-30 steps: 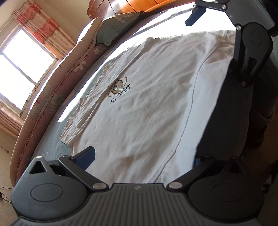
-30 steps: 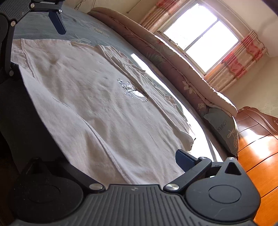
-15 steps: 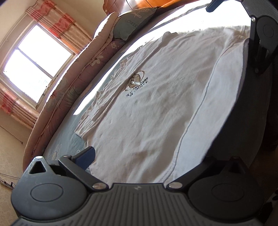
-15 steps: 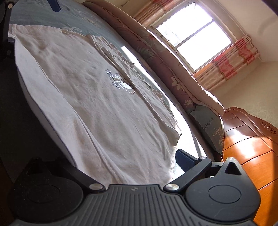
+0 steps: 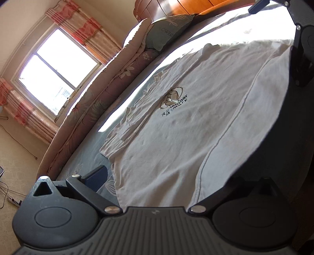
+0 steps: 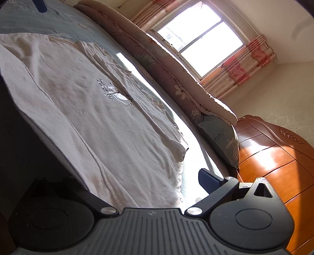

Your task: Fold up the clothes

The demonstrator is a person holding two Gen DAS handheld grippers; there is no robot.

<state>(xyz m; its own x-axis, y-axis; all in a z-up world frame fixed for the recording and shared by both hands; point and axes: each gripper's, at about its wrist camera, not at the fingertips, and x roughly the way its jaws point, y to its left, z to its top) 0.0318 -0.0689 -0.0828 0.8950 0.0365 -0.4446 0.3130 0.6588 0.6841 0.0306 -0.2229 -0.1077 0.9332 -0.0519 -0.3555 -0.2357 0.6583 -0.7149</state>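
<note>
My left tool (image 5: pixel 159 188) and right tool (image 6: pixel 149 186) both sit spread over the white shirt (image 5: pixel 196 125) on the bed (image 5: pixel 86 168); rolled quilt (image 5: pixel 94 102) and pillow (image 6: pixel 221 139) lie beyond.

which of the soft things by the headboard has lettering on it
The grey-green pillow against the wooden headboard; it carries printed letters and a flower motif, while the long pinkish floral quilt roll beside it shows only flowers.

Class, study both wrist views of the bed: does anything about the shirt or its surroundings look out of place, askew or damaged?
Nothing looks damaged or spilled. The white T-shirt lies spread on the bed, but its far sleeve is bunched and wrinkled, not flat, and its near edge hangs over the bed's side.
</note>
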